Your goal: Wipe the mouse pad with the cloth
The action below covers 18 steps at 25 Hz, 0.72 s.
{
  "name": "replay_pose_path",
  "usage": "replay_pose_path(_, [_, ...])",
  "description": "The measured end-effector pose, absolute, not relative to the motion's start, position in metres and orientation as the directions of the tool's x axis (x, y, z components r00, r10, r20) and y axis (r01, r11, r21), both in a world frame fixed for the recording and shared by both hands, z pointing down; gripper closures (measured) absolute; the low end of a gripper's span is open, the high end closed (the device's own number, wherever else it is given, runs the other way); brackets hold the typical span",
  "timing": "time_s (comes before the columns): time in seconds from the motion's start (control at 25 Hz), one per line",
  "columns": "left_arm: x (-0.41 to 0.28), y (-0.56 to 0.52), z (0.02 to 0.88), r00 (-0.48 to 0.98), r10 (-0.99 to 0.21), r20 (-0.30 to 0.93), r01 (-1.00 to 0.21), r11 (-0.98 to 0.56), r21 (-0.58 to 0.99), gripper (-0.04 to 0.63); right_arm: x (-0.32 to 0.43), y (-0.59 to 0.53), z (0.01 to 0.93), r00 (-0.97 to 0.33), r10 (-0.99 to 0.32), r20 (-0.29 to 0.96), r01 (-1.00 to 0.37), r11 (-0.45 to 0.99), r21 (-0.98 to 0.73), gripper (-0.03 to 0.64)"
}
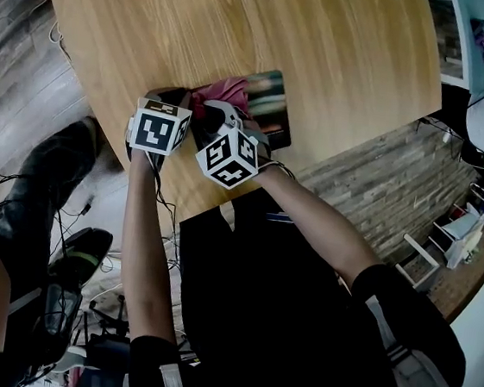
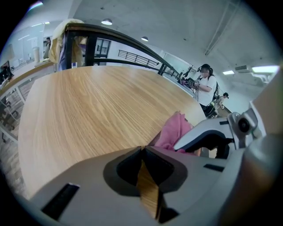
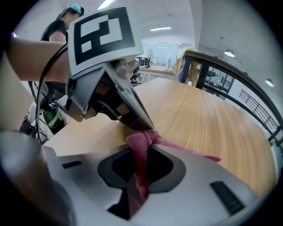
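Right gripper [image 3: 140,137] clamped on cloth [image 1: 223,92]. Left gripper [image 2: 142,149] jaws together, empty. Pad [image 1: 274,105] at grippers' 1 o'clock.

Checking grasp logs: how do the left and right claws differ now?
Right claw is shut on the pink cloth; left claw is shut with nothing in it. Left claw sits just left of the cloth that right claw holds. Both shut, side by side over the table.

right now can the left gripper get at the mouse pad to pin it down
Probably yes. The left gripper sits shut and empty beside the left edge of the mouse pad, with nothing between them. The right gripper, shut on the cloth, crowds that side though.
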<state>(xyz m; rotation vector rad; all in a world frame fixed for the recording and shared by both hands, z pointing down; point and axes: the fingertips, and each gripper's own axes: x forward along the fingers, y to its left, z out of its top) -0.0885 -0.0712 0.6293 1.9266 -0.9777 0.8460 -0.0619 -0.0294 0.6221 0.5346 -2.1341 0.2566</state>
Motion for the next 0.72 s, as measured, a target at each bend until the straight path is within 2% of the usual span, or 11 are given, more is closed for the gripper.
replay_pose_path(0.72, [-0.095,-0.075,0.63,0.461,-0.386,0.799,-0.88,-0.313,0.357,0.551,-0.062,0.036,0.623,-0.558,-0.186,0.809,-0.334,0.943,-0.014,0.551])
